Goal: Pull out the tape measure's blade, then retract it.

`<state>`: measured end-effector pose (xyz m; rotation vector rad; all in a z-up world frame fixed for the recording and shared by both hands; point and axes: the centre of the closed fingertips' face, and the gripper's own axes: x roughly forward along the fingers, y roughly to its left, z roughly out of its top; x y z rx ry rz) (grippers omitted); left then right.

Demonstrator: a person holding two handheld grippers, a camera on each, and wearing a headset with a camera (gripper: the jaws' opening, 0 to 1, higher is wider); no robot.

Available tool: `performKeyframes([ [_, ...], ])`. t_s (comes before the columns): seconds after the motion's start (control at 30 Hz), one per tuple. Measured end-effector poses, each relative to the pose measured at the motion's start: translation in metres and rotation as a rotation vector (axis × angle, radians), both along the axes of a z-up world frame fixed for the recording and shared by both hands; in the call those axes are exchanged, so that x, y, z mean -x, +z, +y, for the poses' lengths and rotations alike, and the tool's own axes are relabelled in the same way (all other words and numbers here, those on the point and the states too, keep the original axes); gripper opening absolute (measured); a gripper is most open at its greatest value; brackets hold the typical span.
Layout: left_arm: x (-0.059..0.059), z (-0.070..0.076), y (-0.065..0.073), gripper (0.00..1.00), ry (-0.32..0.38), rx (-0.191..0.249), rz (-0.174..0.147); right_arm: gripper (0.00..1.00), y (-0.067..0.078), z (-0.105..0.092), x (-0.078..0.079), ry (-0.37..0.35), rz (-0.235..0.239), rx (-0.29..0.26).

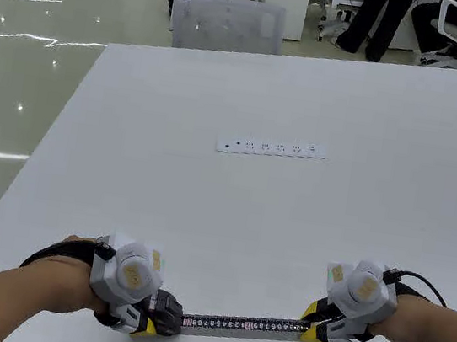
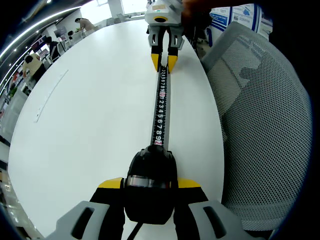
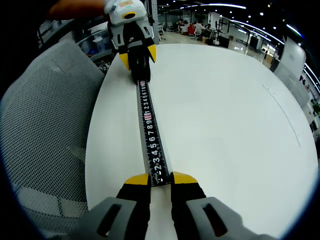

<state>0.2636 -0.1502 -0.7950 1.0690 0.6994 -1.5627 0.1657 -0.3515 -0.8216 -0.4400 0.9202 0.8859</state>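
One tabletop carries one power strip and one tape measure, which lies on the person's side of the power strip. One blade runs out of the tape measure's case. There are two tools: one left tool, clamped on the tape measure, and one right tool, pinching the blade's end. Each has two yellow-tipped jaws. Two hands hold them, one left hand and one right hand. Beyond the power strip, one mesh chair stands at the tabletop's far edge. The chairs further back are too cropped to count.
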Motion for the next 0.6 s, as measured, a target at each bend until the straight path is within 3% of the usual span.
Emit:
performKeyframes([
  [0.6,0.001,0.0,0.0,0.34,0.003,-0.001,0.001,0.13,0.001,-0.011,0.006,-0.003,0.001,0.003],
])
